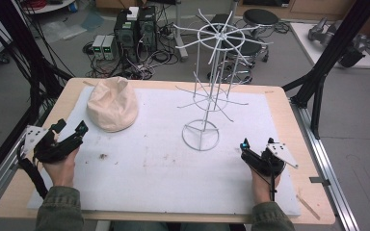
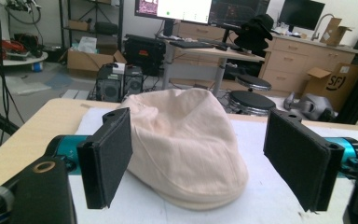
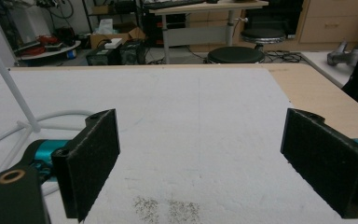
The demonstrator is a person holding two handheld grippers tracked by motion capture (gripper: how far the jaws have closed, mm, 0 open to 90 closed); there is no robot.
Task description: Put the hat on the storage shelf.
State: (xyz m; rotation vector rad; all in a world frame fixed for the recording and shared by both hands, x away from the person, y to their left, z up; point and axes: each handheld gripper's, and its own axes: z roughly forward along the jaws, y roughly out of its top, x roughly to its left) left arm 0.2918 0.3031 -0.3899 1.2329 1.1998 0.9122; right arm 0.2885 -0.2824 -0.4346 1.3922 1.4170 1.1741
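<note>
From above, the high view looks down on a wooden table (image 1: 289,110) covered by a white mat (image 1: 149,168). A cream cap (image 1: 112,103) lies near the mat's far left corner, and a white wire rack (image 1: 212,86) stands right of centre, its round base resting on the mat. The left gripper (image 1: 77,132) sits low at the left edge of the mat, held in the person's left hand (image 1: 60,166), its tips pointing toward the cap and lying just beside it without touching. The right gripper (image 1: 250,154) rests near the mat's right edge, a little to the right of the rack's base, held by the right hand (image 1: 265,185).

Along the left gripper view, the two black jaws stand wide apart with nothing between the pads. The cap (image 2: 186,144) lies straight ahead on the mat, framed between them but beyond their tips. An office with desks and stools shows behind the table.

Along the right gripper view, the jaws are likewise spread wide and hold nothing. Bare mat (image 3: 191,130) lies between them, with some dark specks (image 3: 168,207) near the bottom. Part of the rack's base and stem (image 3: 14,102) shows at the left.
</note>
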